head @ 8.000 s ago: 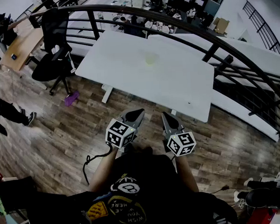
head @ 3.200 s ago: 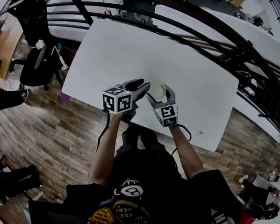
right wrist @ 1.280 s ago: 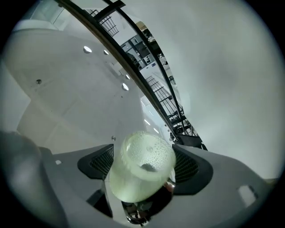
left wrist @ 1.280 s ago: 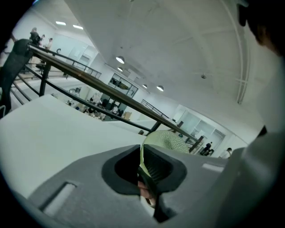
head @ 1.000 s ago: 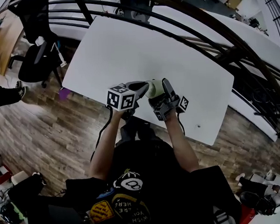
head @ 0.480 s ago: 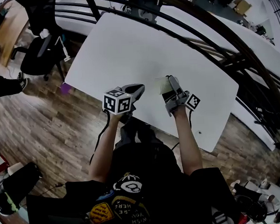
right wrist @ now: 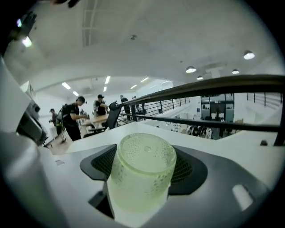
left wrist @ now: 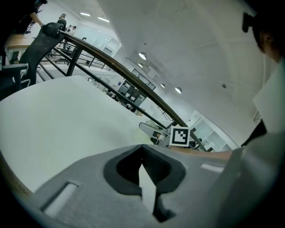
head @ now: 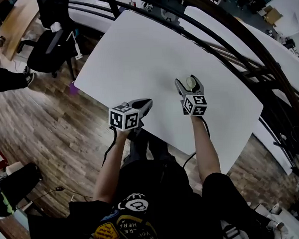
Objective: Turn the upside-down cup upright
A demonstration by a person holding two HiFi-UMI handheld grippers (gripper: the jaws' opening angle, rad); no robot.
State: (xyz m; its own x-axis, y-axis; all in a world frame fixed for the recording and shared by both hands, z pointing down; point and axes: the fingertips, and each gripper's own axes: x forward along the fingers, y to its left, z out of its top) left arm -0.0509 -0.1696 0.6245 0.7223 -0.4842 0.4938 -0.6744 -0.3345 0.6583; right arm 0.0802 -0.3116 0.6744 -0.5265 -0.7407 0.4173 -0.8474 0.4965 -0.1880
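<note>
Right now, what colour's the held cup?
Pale green: dimpled translucent plastic cup, best in right gripper view.

We held both bare forearms out ahead of us, the left arm (head: 111, 166) and the right arm (head: 206, 148) roughly parallel. Our left gripper (head: 144, 103) had its jaws pressed together with nothing between them, and its marker cube (head: 124, 118) faced up toward us. Our right gripper (head: 188, 81) reached farther forward. Its jaws stood wide and were clamped on the cup (right wrist: 142, 178), with the right cube (head: 194, 104) just behind.
</note>
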